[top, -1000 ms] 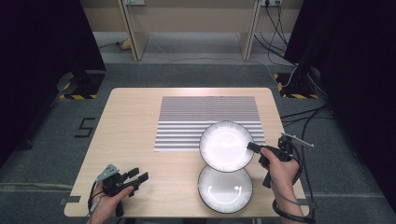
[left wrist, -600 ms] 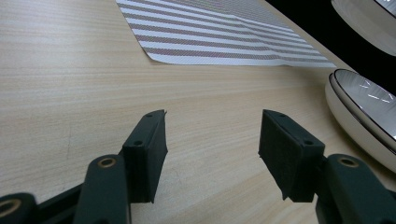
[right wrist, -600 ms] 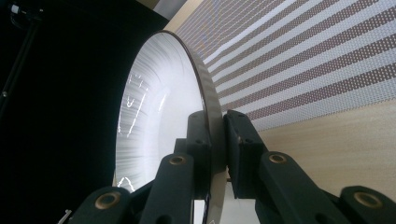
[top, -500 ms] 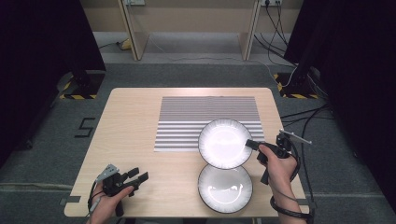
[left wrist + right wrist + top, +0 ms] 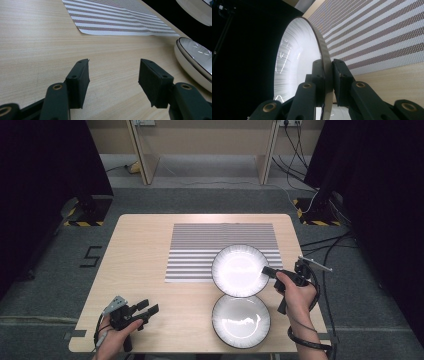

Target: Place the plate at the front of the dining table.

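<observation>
1. Two plates are on view, both white with a dark rim. The upper plate (image 5: 240, 270) is held at its right edge by the right gripper (image 5: 268, 271), above the near right part of the striped mat (image 5: 200, 250). In the right gripper view the same plate (image 5: 297, 65) stands edge-on between the jaws, which are narrow and clamped on its rim, one pad on each face.
2. The lower plate (image 5: 241, 321) lies flat on the desk (image 5: 140, 250), near the front edge and just in front of the held plate; from above their rims look to overlap slightly. In the left gripper view this plate (image 5: 195, 62) lies at the right, and the rim of the held plate (image 5: 197, 10) hangs in the top right corner, clear of the desk.
3. There is one mat, striped white and grey, lying flat across the far middle of the desk.
4. Two grippers are in use, one per hand. The left gripper (image 5: 145, 311) rests near the front left corner of the desk, well apart from both plates. Its jaws stand wide with only bare wood between them, as the left gripper view (image 5: 113, 75) shows.
5. One desk, of pale wood, carries everything.
</observation>
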Demonstrator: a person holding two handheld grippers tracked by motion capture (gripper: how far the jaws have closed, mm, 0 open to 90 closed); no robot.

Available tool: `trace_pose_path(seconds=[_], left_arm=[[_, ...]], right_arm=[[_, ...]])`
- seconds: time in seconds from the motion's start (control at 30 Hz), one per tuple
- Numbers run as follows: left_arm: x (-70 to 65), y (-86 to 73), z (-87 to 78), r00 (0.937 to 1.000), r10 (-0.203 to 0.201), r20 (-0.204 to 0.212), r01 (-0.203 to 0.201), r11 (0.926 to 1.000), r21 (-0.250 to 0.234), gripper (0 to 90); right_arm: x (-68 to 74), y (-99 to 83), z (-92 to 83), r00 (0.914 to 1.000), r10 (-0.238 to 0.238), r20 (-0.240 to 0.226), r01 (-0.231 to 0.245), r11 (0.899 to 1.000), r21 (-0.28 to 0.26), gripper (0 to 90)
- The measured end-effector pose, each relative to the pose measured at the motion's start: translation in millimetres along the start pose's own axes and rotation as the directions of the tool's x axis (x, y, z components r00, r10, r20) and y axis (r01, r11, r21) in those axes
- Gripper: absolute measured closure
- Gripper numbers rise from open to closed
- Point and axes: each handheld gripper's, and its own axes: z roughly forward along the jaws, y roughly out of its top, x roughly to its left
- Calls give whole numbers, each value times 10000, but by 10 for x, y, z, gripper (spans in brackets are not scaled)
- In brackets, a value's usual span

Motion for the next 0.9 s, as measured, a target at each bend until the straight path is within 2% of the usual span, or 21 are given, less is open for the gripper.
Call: trace_pose_path(seconds=[0.9], left_arm=[[11, 5, 0, 10000, -6, -12, 6, 10000, -5, 415]], right_arm=[[48, 107, 127, 9999, 55, 84, -55, 10000, -40, 805]])
